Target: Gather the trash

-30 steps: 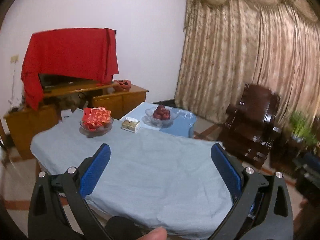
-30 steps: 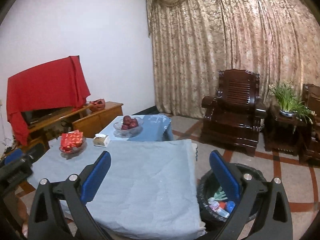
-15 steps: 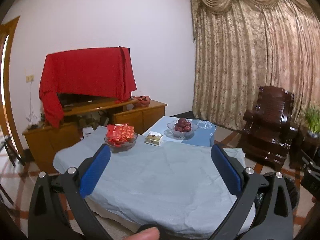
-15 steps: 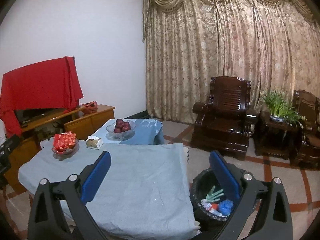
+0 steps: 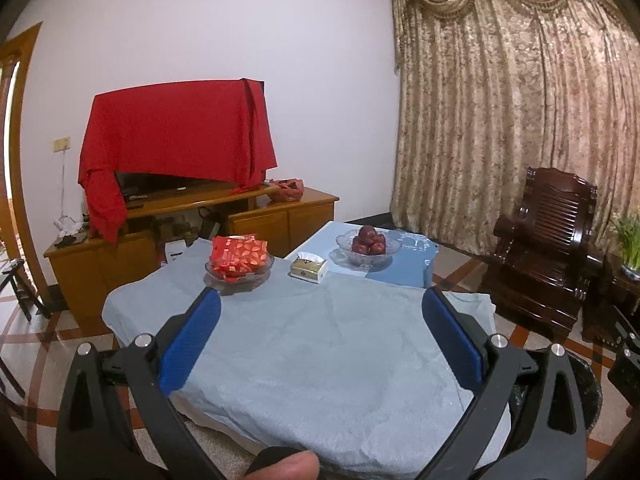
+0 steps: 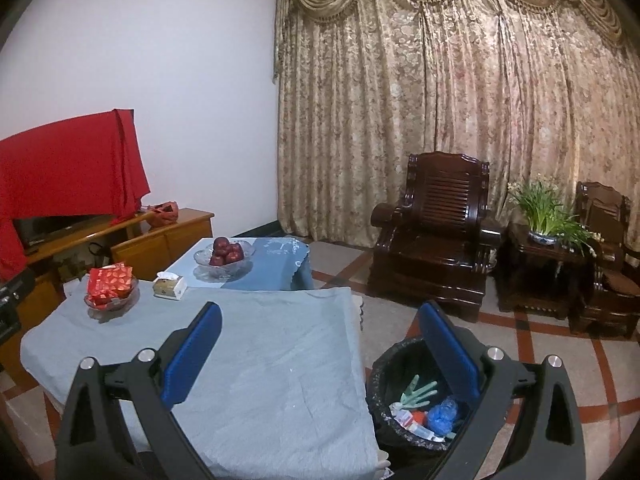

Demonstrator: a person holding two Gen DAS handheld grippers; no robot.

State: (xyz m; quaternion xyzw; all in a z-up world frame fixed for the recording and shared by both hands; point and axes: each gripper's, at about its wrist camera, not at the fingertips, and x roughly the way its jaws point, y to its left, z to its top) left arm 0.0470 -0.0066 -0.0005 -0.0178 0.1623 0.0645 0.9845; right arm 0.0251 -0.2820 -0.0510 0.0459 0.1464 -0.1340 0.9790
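A black-lined trash bin [image 6: 380,392] stands on the floor at the table's right edge and holds several pieces of trash [image 6: 424,412], among them green, blue and red-white items. Its rim also shows in the left wrist view [image 5: 588,380]. My left gripper [image 5: 320,336] is open and empty, raised above the near part of the table [image 5: 320,360] with its grey-blue cloth. My right gripper [image 6: 320,336] is open and empty, held above the table's right edge [image 6: 352,360] and the bin.
At the table's far end stand a glass bowl of red packets [image 5: 239,260], a tissue box [image 5: 309,269] and a bowl of red apples [image 5: 368,242]. Behind is a wooden TV cabinet [image 5: 192,236] with red cloth. Dark wooden armchairs [image 6: 436,240] and a plant [image 6: 544,212] stand on the right.
Both grippers have pulled back and risen, so the table and bowls look farther away. The bin shows more fully in the right wrist view. Both grippers stay open.
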